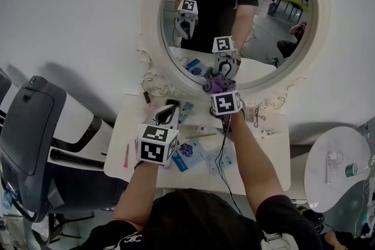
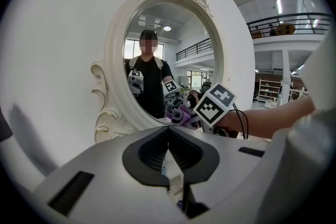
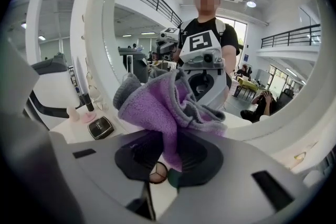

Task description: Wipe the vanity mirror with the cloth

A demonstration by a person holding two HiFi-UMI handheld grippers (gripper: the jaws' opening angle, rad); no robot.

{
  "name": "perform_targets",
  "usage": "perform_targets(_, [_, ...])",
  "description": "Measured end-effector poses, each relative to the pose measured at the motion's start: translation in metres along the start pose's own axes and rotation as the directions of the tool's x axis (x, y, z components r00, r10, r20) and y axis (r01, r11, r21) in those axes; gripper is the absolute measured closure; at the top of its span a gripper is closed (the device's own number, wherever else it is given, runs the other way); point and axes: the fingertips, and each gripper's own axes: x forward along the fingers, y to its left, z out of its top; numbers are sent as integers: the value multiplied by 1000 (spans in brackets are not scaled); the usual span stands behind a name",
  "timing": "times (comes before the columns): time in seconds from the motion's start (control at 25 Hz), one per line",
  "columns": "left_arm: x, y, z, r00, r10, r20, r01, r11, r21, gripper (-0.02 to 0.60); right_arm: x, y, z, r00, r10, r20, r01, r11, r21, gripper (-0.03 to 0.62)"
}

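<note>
Clamping soft, fluffy purple-and-grey microfibre cloth tight in right gripper jaws, w/ bunched folds sticking out front and pressing on btm edge of the glass of oval vanity mirror in ornate cream scrolled frame, prob. so soft pile, not hard plastic, is meeting the smooth glass. Holding left gripper low over white tabletop, near the frame's foot but not touching, ribbed dark pads closed together on nothing, prob. to leave the wiping side free.
</note>
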Motion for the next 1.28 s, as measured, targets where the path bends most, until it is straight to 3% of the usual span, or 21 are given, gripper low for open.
perform_targets(0.16, [5,-10,6,1000,-21,4,21,1000,21,574,-15,-32,-5,1000,-19,-5,20,998,63,516])
perform_targets(0.8, [24,-45,20,996,-90,17,89,994,58,574,-70,-128,-4,982,-189,33,186,981,59,515])
perform_targets(1.28, [37,-62,24,991,-134,22,133,989,66,574,-137,-188,36,933,-338,125,323,938,128,514])
